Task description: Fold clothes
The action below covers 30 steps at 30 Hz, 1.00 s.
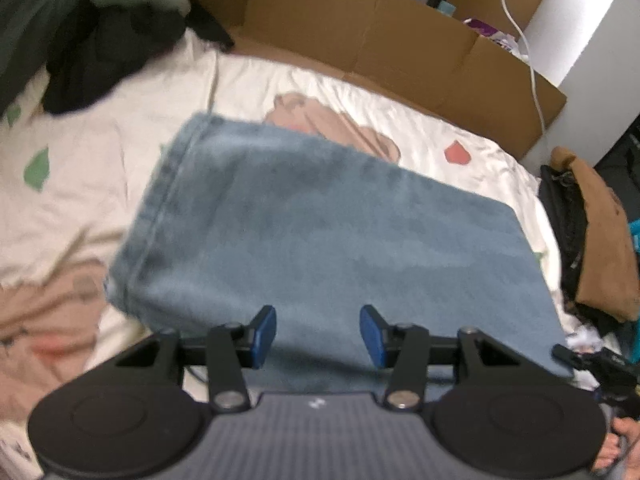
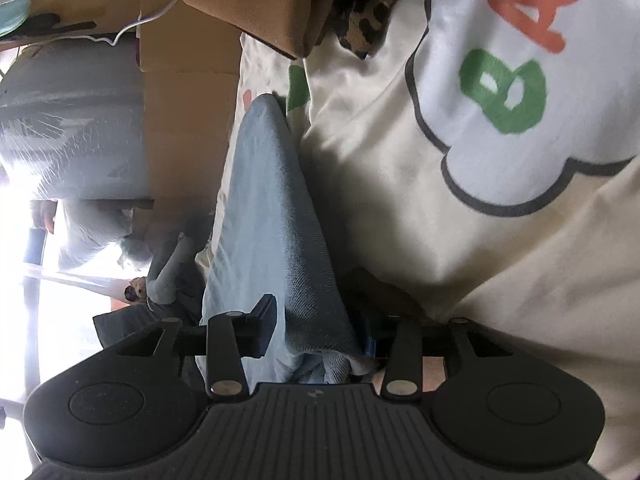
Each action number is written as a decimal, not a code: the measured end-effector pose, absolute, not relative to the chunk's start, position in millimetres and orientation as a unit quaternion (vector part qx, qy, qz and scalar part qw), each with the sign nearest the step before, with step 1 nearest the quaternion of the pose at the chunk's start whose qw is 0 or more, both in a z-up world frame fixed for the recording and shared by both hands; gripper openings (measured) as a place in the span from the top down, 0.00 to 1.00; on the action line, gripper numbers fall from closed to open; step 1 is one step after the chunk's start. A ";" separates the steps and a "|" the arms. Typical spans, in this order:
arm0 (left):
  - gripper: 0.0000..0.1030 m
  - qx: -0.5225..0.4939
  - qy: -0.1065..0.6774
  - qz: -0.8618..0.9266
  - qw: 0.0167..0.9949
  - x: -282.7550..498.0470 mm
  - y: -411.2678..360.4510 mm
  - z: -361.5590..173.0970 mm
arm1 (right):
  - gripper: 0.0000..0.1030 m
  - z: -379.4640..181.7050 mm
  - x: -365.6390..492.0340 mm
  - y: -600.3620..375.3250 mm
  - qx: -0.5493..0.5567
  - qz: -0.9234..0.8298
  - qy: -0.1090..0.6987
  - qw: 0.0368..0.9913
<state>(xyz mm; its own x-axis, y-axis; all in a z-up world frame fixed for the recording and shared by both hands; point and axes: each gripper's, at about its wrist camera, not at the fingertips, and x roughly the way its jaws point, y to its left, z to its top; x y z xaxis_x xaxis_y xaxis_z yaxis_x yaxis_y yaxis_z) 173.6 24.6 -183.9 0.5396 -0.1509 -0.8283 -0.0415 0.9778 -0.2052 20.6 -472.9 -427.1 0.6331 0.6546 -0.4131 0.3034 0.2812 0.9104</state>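
Note:
A pair of blue denim jeans [image 1: 320, 216] lies folded into a flat rectangle on the cream printed bedsheet [image 1: 80, 184]. My left gripper [image 1: 318, 336] hovers over the near edge of the jeans, its blue pads [image 1: 264, 334] apart with only the cloth beneath them. In the right wrist view the picture is rolled sideways. There the jeans' [image 2: 272, 200] folded edge runs into my right gripper [image 2: 320, 336]. The denim lies bunched between the fingers [image 2: 264, 320], which stand apart, and the far finger is mostly hidden by cloth.
Flattened cardboard [image 1: 360, 40] lines the bed's far side, with a white cable [image 1: 520, 40] over it. Dark clothes [image 1: 92, 52] are heaped at the back left. A brown garment [image 1: 600, 240] lies on the right edge. A cream printed top [image 2: 500, 92] lies beside the jeans.

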 end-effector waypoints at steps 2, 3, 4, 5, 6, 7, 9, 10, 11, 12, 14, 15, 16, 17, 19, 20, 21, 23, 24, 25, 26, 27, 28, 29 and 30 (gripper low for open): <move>0.52 -0.096 0.474 -0.019 0.875 182.9 29.8 -183.8 | 0.58 -426.7 22.5 -468.3 0.584 0.126 0.405 0.692; 0.53 -0.094 0.470 -0.014 0.877 188.0 34.0 -183.0 | 0.63 -426.4 23.0 -466.9 0.584 0.125 0.405 0.692; 0.53 -0.091 0.466 -0.010 0.880 192.6 37.5 -181.8 | 0.73 -426.5 22.9 -466.9 0.584 0.124 0.405 0.692; 0.53 -0.087 0.460 -0.006 0.883 197.9 41.6 -180.2 | 0.74 -426.7 22.7 -466.9 0.585 0.122 0.405 0.692; 0.54 -0.084 0.454 -0.002 0.887 204.3 46.3 -178.7 | 0.75 -426.8 22.6 -466.9 0.585 0.121 0.405 0.692; 0.56 -0.087 0.449 -0.001 0.889 211.6 52.1 -177.5 | 0.75 -427.0 22.4 -466.8 0.585 0.119 0.405 0.692; 0.70 -0.106 0.442 0.001 0.891 225.6 65.5 -176.2 | 0.75 -427.3 22.1 -466.8 0.586 0.116 0.406 0.692; 0.72 -0.120 0.439 0.005 0.890 232.7 73.4 -175.9 | 0.75 -427.4 21.9 -466.8 0.586 0.114 0.406 0.692; 0.73 -0.134 0.436 0.010 0.890 239.1 81.2 -175.2 | 0.75 -427.5 21.7 -466.8 0.586 0.113 0.406 0.692; 0.75 -0.144 0.430 0.016 0.891 245.0 88.4 -173.8 | 0.75 -427.7 21.6 -466.8 0.586 0.111 0.407 0.692; 0.78 -0.149 0.418 0.023 0.896 254.3 98.4 -171.0 | 0.75 -428.0 21.3 -466.8 0.587 0.108 0.407 0.692; 0.80 -0.150 0.417 0.024 0.896 257.5 101.5 -171.2 | 0.75 -428.1 21.1 -466.8 0.587 0.107 0.407 0.692; 0.81 -0.152 0.417 0.026 0.896 260.5 104.2 -171.6 | 0.75 -428.3 20.9 -466.8 0.587 0.105 0.408 0.692; 0.84 -0.154 0.418 0.026 0.895 263.2 106.7 -172.9 | 0.75 -428.4 20.8 -466.8 0.587 0.104 0.408 0.692; 0.85 -0.156 0.423 0.024 0.892 266.3 109.4 -177.0 | 0.75 -428.7 20.4 -466.8 0.588 0.101 0.408 0.691; 0.85 -0.157 0.425 0.023 0.891 267.2 109.9 -179.9 | 0.75 -428.8 20.4 -466.7 0.588 0.100 0.408 0.691; 0.85 -0.157 0.427 0.023 0.890 268.1 110.4 -183.0 | 0.75 -428.9 20.5 -466.8 0.587 0.099 0.409 0.691; 0.86 -0.155 0.434 0.024 0.887 271.8 111.0 -193.4 | 0.75 -428.8 20.4 -467.2 0.587 0.098 0.409 0.692; 0.89 -0.153 0.440 0.027 0.884 274.0 111.4 -199.7 | 0.75 -428.5 20.5 -467.2 0.586 0.097 0.410 0.692; 0.90 -0.148 0.444 0.030 0.883 276.0 112.0 -205.4 | 0.75 -427.9 20.4 -467.0 0.585 0.096 0.410 0.693; 0.92 -0.148 0.445 0.031 0.883 276.6 113.8 -209.2 | 0.75 -427.3 20.3 -466.8 0.584 0.095 0.411 0.693; 0.95 -0.149 0.445 0.031 0.883 277.0 115.9 -212.7 | 0.75 -426.9 20.2 -466.6 0.584 0.094 0.411 0.694; 0.98 -0.152 0.446 0.033 0.881 277.4 118.2 -216.3 | 0.75 -426.6 20.1 -466.4 0.583 0.094 0.411 0.694; 0.98 -0.155 0.448 0.033 0.880 278.1 120.7 -220.4 | 0.75 -426.7 19.9 -466.4 0.584 0.093 0.410 0.694; 0.98 -0.160 0.449 0.031 0.879 278.9 123.4 -225.2 | 0.75 -426.7 19.6 -466.3 0.584 0.092 0.410 0.694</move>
<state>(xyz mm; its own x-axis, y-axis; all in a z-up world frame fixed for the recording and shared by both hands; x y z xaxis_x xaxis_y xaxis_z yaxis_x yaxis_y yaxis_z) 278.9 123.4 -225.2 0.5947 -0.0889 -0.7991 -0.1983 0.9470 -0.2529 19.6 -466.3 -426.7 0.6468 0.6070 -0.4618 0.3517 0.2999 0.8868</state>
